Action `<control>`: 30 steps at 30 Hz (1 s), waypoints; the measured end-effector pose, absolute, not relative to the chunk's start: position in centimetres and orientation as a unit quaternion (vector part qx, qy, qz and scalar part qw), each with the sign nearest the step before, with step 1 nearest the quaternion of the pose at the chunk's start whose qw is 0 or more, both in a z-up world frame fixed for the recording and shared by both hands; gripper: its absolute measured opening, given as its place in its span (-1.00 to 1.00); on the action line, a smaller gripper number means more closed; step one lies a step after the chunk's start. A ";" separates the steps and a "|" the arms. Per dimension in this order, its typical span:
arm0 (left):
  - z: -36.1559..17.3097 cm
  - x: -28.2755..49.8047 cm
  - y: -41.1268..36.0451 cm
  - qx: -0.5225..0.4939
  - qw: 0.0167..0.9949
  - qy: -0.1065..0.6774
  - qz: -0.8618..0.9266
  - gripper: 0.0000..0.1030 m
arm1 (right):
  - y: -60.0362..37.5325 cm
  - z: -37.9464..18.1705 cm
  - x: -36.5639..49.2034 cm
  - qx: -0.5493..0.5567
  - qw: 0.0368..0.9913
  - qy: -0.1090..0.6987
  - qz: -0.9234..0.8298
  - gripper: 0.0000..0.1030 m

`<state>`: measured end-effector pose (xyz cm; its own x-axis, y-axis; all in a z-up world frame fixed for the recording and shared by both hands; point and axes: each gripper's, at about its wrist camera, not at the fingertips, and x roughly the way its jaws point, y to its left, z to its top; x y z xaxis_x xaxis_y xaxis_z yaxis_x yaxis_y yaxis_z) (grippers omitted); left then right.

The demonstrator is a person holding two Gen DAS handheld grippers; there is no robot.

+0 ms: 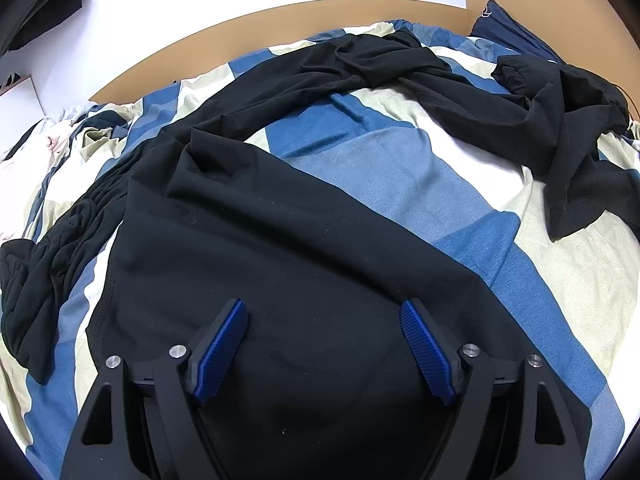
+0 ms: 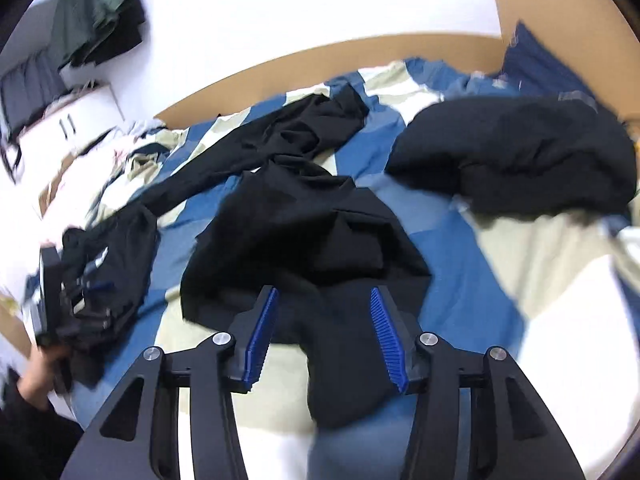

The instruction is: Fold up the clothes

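Black garment [image 1: 280, 240] lies under both downward-tilted grippers: left gripper [image 1: 324, 308] gapes empty, right gripper [image 2: 324, 296] half-open, gripping nothing.

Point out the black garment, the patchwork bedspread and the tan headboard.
Black cotton garment [image 1: 248, 248]: left wrist view, on its flat body panel.
Blue, white and beige patchwork bedspread [image 1: 400, 168]: left wrist view, on a light-blue patch.
Tan wooden headboard [image 1: 248, 28]: left wrist view, on its curved face.
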<state>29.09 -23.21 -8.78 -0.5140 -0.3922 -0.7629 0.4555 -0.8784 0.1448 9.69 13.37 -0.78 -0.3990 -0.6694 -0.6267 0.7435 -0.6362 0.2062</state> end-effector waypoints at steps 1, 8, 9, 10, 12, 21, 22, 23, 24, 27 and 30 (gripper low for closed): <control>-8.8 29.0 -23.3 0.430 0.243 0.039 -0.868 0.57 | 13.2 -0.6 10.8 0.342 0.432 0.070 -0.831 -0.01; -8.9 28.9 -23.5 0.434 0.240 0.044 -0.867 0.60 | 4.6 -5.7 15.1 0.326 0.437 0.284 -0.789 0.31; -8.9 29.0 -23.5 0.434 0.240 0.045 -0.867 0.60 | 3.1 -6.3 15.5 0.322 0.444 0.297 -0.782 0.31; -8.9 29.0 -23.5 0.433 0.240 0.044 -0.868 0.60 | 1.7 -6.7 15.7 0.319 0.453 0.304 -0.775 0.32; -8.9 29.0 -23.4 0.431 0.241 0.042 -0.868 0.60 | -1.1 -7.5 15.7 0.322 0.474 0.308 -0.759 0.49; -8.9 28.9 -23.3 0.435 0.242 0.040 -0.866 0.61 | 2.6 -2.4 17.1 0.397 0.559 0.254 -0.682 -0.83; -8.9 28.8 -23.3 0.437 0.242 0.039 -0.865 0.62 | 2.8 -2.7 17.8 0.404 0.562 0.270 -0.669 -0.79; -8.9 28.8 -23.3 0.438 0.243 0.038 -0.865 0.62 | 2.4 -3.9 18.2 0.430 0.564 0.288 -0.644 -0.60; -8.9 28.8 -23.3 0.437 0.244 0.036 -0.865 0.63 | 2.1 -5.1 18.7 0.454 0.566 0.302 -0.618 -0.36; -8.8 29.0 -23.1 0.433 0.245 0.034 -0.867 0.62 | 2.6 -5.9 20.3 0.514 0.600 0.294 -0.538 -0.26; -8.8 29.2 -23.3 0.431 0.237 0.043 -0.870 0.63 | 4.7 -1.0 20.0 0.485 0.669 0.216 -0.521 -0.08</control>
<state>29.19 -23.28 -8.80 -0.5160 -0.3762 -0.7696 0.4496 -0.8837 0.1305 19.99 4.70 -1.05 0.3647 -0.4871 -0.7935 0.9056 -0.0124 0.4239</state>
